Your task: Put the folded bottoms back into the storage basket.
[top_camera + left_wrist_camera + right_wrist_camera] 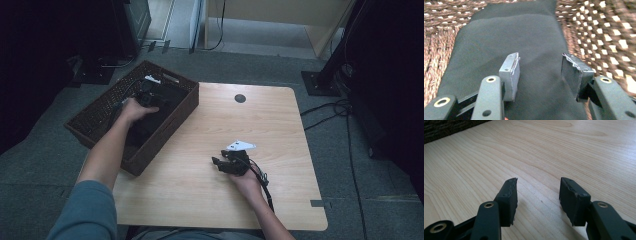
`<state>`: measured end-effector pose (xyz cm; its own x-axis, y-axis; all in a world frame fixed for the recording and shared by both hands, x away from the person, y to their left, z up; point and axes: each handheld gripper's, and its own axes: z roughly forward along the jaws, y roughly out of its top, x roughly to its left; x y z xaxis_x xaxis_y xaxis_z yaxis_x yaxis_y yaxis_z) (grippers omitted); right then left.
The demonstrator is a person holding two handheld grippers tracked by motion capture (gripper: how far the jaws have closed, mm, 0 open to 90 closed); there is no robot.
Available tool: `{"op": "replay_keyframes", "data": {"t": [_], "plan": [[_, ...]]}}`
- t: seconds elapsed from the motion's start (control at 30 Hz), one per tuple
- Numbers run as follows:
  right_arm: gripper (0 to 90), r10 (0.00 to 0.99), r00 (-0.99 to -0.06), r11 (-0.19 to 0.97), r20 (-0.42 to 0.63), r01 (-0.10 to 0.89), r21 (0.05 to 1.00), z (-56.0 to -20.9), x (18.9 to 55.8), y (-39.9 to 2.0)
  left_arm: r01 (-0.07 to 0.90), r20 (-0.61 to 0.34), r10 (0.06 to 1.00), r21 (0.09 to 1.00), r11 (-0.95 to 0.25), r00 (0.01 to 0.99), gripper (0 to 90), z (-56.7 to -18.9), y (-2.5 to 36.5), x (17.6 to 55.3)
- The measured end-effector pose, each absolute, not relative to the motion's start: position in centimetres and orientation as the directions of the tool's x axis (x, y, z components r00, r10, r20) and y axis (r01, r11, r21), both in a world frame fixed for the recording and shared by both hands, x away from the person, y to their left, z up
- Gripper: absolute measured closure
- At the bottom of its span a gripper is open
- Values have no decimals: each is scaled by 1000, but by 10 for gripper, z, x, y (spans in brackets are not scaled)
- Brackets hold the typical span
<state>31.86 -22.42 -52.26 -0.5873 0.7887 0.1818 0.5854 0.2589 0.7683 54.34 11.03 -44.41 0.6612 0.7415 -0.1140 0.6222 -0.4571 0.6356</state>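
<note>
Woven brown wicker formed the basket point(177, 117), which was set at an angle across the left edge of the wooden table point(280, 130), part of it hanging past the tabletop. Inside it a dark folded cloth point(506, 37) was laid along the bottom, covering most of the floor of the basket and reaching close to the woven walls on both sides. A second dark fold was seen at the cloth's far end. Near the basket's far corner something small and white was glimpsed in the high view, too small to be identified.

The left gripper point(540, 71) was held inside the basket, just above the cloth, with its jaws spread apart; the cloth was seen between and beneath the pads, but whether the pads touched it could not be told, and no fabric was pinched. From the high view, the left hand point(134, 109) was reached over the basket's near wall.

The right gripper point(537, 200) was held low over bare wood near the middle of the table, well apart from the basket, its jaws parted with nothing between them.
</note>
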Motion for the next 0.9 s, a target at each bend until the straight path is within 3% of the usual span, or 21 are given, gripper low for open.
{"op": "replay_keyframes", "data": {"t": [0.23, 0.5, 0.9], "plan": [[485, 789, -590, 268, 172, 582, 768, -522, 319, -222, 640, -174, 729, 637, -429, 662, 514, -412, 111, 527], [485, 789, -588, 263, 176, 583, 769, -523, 320, -221, 610, -165, 703, 654, -446, 691, 525, -387, 101, 495], [484, 793, -590, 281, 152, 576, 768, -522, 318, -219, 602, -167, 676, 637, -482, 718, 569, -396, 83, 465]]}}
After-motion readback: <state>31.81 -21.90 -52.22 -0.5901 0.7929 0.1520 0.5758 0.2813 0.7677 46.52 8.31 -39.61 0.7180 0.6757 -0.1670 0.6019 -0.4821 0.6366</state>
